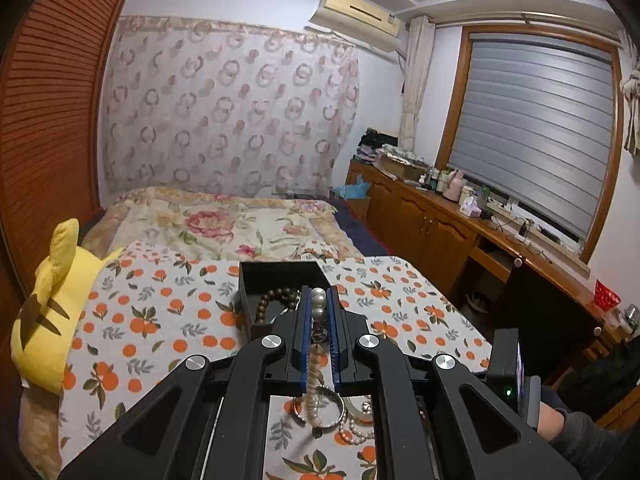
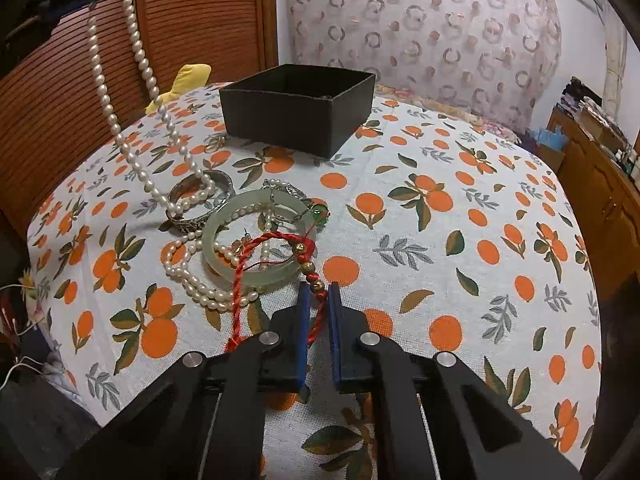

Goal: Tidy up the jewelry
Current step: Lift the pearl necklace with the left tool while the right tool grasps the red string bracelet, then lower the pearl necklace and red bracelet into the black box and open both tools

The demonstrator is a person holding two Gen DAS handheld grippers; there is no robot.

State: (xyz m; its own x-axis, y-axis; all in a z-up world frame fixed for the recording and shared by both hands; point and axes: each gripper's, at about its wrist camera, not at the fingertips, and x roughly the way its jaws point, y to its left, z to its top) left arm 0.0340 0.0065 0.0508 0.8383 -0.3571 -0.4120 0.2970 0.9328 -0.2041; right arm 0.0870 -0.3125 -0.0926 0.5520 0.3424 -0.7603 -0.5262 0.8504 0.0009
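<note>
Tablecloth right half bare; black box near far edge.

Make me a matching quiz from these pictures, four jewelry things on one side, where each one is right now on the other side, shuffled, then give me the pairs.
Things:
1. long pearl necklace
2. red cord bracelet
3. dark wooden bead bracelet
4. pale green bangle

Places:
A. inside the black box
B. lying flat on the orange-print cloth, pearl strands across it
C. hanging from the shut left gripper, lower end on the silver bangle
D. between the fingers of the right gripper

Pairs: 1-C, 2-D, 3-A, 4-B
</note>
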